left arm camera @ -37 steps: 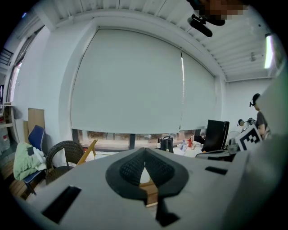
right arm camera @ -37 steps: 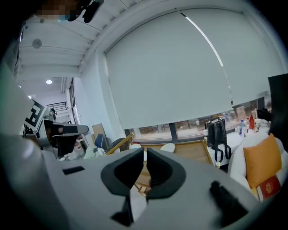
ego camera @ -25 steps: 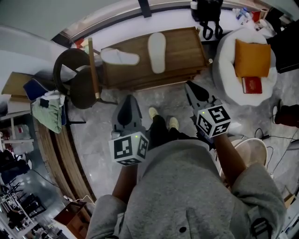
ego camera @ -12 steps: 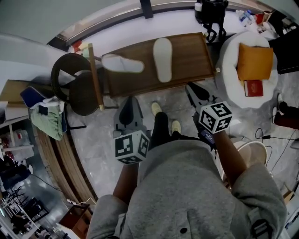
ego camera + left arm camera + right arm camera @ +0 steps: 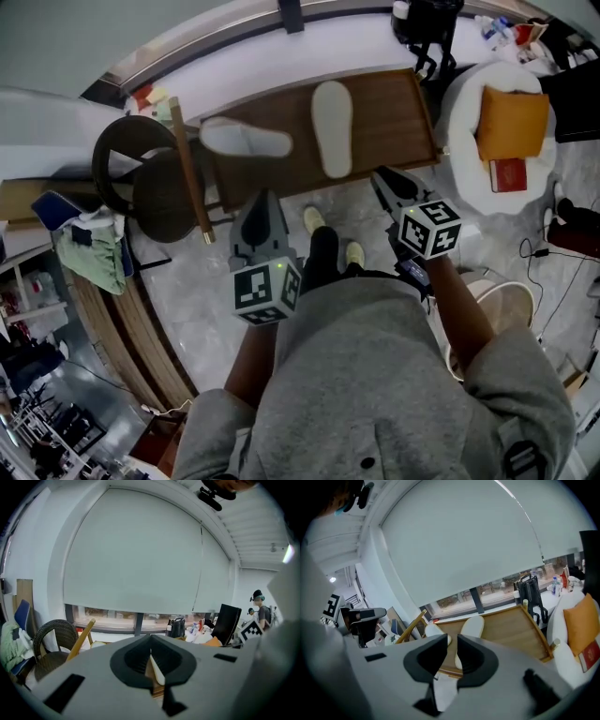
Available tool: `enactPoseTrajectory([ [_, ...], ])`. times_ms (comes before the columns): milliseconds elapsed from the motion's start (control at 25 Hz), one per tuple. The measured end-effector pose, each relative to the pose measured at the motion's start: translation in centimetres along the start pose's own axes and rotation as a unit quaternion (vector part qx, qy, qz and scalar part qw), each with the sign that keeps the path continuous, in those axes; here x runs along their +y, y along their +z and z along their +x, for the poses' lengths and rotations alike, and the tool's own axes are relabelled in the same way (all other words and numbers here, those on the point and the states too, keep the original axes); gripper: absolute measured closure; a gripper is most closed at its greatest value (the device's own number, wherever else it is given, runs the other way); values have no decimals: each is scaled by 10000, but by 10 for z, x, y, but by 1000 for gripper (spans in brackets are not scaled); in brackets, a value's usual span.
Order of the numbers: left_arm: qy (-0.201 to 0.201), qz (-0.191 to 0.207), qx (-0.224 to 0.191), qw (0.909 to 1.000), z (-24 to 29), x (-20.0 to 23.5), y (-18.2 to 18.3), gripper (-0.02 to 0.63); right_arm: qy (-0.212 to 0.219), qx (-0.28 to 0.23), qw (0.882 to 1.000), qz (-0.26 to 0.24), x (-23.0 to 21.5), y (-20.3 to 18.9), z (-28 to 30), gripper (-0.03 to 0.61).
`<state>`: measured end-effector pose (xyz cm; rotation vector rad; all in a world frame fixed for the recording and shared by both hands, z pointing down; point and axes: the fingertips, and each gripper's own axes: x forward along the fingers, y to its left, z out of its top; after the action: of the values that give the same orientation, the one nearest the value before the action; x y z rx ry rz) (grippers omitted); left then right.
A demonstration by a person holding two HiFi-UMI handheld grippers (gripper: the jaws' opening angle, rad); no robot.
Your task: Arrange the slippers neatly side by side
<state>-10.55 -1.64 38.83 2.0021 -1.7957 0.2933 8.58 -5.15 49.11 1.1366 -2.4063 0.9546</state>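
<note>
- **Left tool** (image 5: 261, 199): held above the marble floor (image 5: 202, 281), just short of the tabletop's near edge. The jaws are seen pressed together in the left gripper view (image 5: 150, 645), and nothing is gripped.
- **Right tool** (image 5: 382, 174): held at the tabletop's near right corner. The jaws are opening, with a narrow gap shown in the right gripper view (image 5: 451, 651) and nothing between them. Both slippers are seen beyond the gap.
- **Tabletop** (image 5: 394, 112): low, of brown wood, set below the window ledge (image 5: 234, 70).
- **Left slipper** (image 5: 246, 140): white, laid crosswise near the tabletop's left end.
- **Right slipper** (image 5: 332, 114): white, laid lengthwise near the middle. It is kept apart from the left slipper and roughly at right angles to it.
- **Wicker chair** (image 5: 141, 183): dark and round-backed, placed just beside the tabletop's left end.
- **Wooden pole** (image 5: 190, 169): leaned aslant between the chair and the tabletop, close to the left slipper.
- **White seat** (image 5: 459, 131): padded, placed just beside the tabletop's right end, near the right tool. An orange cushion (image 5: 511, 122) and a red book (image 5: 508, 174) are carried on it.
- **Black bag** (image 5: 427, 23): stood on the ledge behind the tabletop's right end.
- **Green cloth** (image 5: 89, 246): draped at the far left, well apart from the slippers.
- **Shoes** (image 5: 314, 220): the person's own pair, planted on the floor between the two tools, facing the tabletop.
</note>
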Motion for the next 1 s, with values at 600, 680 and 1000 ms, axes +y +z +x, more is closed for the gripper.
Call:
enactPoseTrajectory([
  [600, -156, 17, 455, 9988, 56, 30, -7, 598, -166, 709, 9949, 692, -43, -33, 71, 459],
  [680, -175, 36, 503, 9986, 63, 34, -7, 598, -195, 823, 9932, 803, -50, -40, 82, 459],
  [1000, -180, -15, 679, 9975, 79, 54, -10, 598, -398, 1341, 9854, 970, -72, -68, 129, 449],
])
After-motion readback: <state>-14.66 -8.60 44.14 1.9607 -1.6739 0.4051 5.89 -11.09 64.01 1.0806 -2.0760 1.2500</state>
